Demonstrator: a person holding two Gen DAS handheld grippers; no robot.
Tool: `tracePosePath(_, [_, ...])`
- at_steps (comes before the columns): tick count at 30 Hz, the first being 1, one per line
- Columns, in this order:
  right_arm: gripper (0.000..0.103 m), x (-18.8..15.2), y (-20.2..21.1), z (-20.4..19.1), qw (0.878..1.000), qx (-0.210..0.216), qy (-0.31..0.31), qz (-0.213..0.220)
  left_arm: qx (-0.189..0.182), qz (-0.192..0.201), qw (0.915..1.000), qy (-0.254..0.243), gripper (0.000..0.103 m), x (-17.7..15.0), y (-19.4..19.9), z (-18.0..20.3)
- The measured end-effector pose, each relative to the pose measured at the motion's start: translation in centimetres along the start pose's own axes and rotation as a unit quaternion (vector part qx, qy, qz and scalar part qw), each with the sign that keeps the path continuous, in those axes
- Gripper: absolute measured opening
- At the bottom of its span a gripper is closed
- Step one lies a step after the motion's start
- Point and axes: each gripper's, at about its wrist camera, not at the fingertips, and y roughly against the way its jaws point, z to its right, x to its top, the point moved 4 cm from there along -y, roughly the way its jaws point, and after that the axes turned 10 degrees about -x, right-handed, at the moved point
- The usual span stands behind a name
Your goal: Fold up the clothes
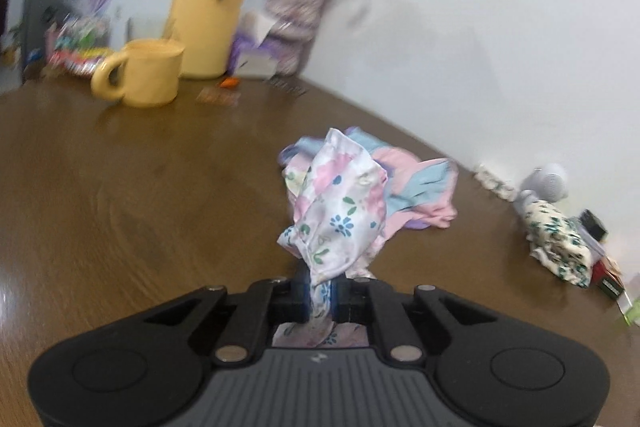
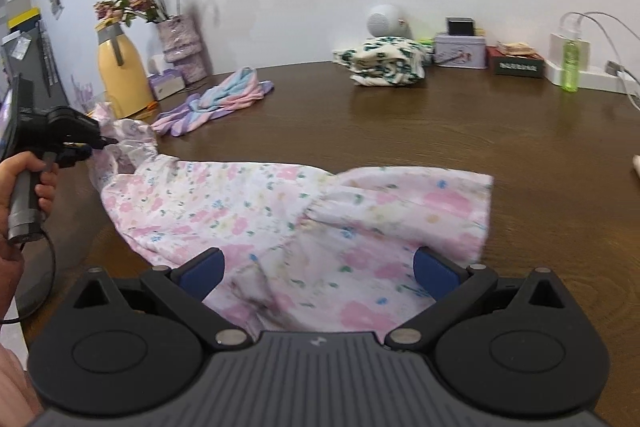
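We see the floral garment (image 2: 280, 211) lying on the brown table (image 2: 400, 123), its long axis running left to right. Our left gripper (image 1: 320, 301) pinches its bunched left end; our right gripper (image 2: 318, 269) spreads wide over the near edge. Flowers fill the vase (image 2: 182, 43).

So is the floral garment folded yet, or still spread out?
Spread, not folded: the floral garment lies open across the table, one end bunched in the shut left tongs.
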Motion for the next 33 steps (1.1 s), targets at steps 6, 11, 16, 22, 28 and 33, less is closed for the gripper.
tracePosePath(6, [0.102,-0.1,0.7,1.7,1.000,-0.015,-0.026,0.003,-0.044,0.057,0.9896,-0.125,0.007,0.0,2.9,4.5])
tracePosePath(11, [0.102,-0.1,1.1,3.0,0.999,-0.021,-0.050,0.007,-0.107,0.123,0.9353,-0.314,0.007,-2.1,6.9,12.9])
tracePosePath(16, [0.102,-0.5,1.9,4.9,0.996,-0.011,-0.088,0.008,-0.190,0.138,0.8409,-0.488,0.007,-8.1,10.5,22.0])
tracePosePath(22, [0.100,-1.4,2.3,6.6,0.993,-0.005,-0.114,0.003,-0.249,0.065,0.7443,-0.616,0.007,-17.9,9.5,26.2])
tracePosePath(28, [0.098,-1.9,2.8,7.6,0.992,0.004,-0.124,0.008,-0.260,0.026,0.7072,-0.657,0.007,-21.2,8.7,26.7])
tracePosePath(33, [0.094,-0.6,4.3,7.5,0.990,0.022,-0.128,0.051,-0.261,-0.001,0.6843,-0.681,0.008,-23.1,8.2,27.0])
